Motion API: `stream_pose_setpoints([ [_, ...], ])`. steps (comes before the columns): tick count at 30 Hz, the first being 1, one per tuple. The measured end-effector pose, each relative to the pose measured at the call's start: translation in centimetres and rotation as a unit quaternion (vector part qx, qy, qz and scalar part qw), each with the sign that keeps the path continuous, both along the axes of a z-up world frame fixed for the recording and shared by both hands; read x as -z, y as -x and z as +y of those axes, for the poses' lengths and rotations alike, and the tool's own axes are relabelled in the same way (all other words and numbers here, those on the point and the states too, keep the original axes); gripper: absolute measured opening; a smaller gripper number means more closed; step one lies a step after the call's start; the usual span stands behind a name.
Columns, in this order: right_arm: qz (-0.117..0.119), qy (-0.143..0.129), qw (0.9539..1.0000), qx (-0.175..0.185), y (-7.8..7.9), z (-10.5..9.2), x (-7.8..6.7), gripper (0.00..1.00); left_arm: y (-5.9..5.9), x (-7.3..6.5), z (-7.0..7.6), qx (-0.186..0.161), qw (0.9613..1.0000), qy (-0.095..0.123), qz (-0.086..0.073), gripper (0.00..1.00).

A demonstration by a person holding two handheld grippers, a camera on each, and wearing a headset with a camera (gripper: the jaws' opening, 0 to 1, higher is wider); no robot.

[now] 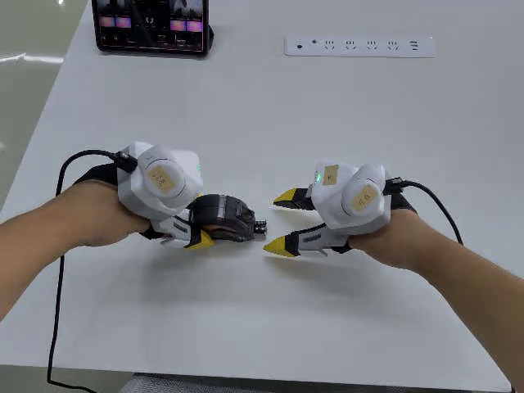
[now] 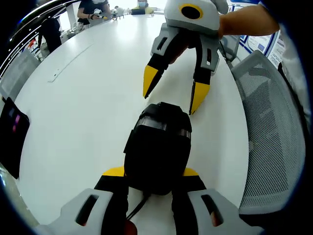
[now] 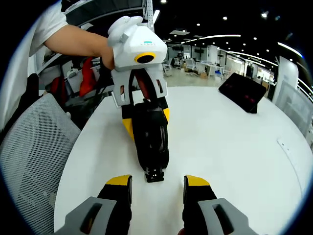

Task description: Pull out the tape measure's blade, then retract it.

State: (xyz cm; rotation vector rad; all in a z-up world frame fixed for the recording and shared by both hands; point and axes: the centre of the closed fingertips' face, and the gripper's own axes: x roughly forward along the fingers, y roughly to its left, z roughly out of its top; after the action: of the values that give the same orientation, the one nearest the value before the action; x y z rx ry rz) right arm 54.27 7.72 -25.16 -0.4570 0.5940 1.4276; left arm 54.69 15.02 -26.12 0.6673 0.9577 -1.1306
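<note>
We find the tape measure (image 1: 223, 218), a rounded black case with a matte shell, lying on the smooth white table (image 1: 327, 123). Its rear is clamped between the yellow-tipped jaws of the left gripper (image 1: 214, 225). The blade is wound in, with the small dark end hook (image 1: 260, 223) protruding toward 3 o'clock. The right gripper (image 1: 280, 221) sits at 3 o'clock of the case. Its jaws are spread wide and hold nothing, and their tips are just short of the hook.

The right gripper view places the hook in line with the gap between that gripper's jaws, not touching either. The left gripper view shows a glossy band across the top of the case.

In the head view a white power strip (image 1: 359, 46) lies at 1 o'clock and a dark lit-screen device (image 1: 151, 24) at 11 o'clock, both well apart from the case. A grey mesh chair (image 2: 269, 132) stands at the table's edge.
</note>
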Motion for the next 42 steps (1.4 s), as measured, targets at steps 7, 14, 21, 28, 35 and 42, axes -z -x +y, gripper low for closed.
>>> stream_pose_setpoints([
  [7, -0.002, -0.003, 0.9999, -0.010, 0.1, 0.5, 0.2, 0.31, 0.1, -0.1, -0.1, -0.002, 1.0000, 0.001, 0.001, 0.29],
  [14, -0.001, -0.006, 0.9999, -0.015, 0.0, 0.9, 0.5, 0.24, 0.1, -0.1, -0.1, -0.003, 1.0000, 0.004, 0.002, 0.29],
  [21, -0.006, -0.007, 0.9997, -0.023, 0.0, 1.2, 0.8, 0.18, 0.1, -0.1, -0.1, -0.002, 1.0000, 0.005, 0.004, 0.29],
  [28, -0.008, -0.008, 0.9995, -0.030, 0.1, 1.4, 1.0, 0.16, 0.0, 0.0, -0.1, -0.001, 1.0000, 0.006, 0.006, 0.29],
  [35, -0.010, -0.007, 0.9993, -0.034, 0.3, 1.6, 1.3, 0.13, 0.0, 0.1, -0.2, -0.002, 0.9999, 0.008, 0.006, 0.29],
  [42, -0.006, -0.015, 0.9995, -0.025, 0.3, 1.5, 1.5, 0.13, 0.0, 0.1, -0.2, -0.002, 0.9999, 0.010, 0.006, 0.29],
])
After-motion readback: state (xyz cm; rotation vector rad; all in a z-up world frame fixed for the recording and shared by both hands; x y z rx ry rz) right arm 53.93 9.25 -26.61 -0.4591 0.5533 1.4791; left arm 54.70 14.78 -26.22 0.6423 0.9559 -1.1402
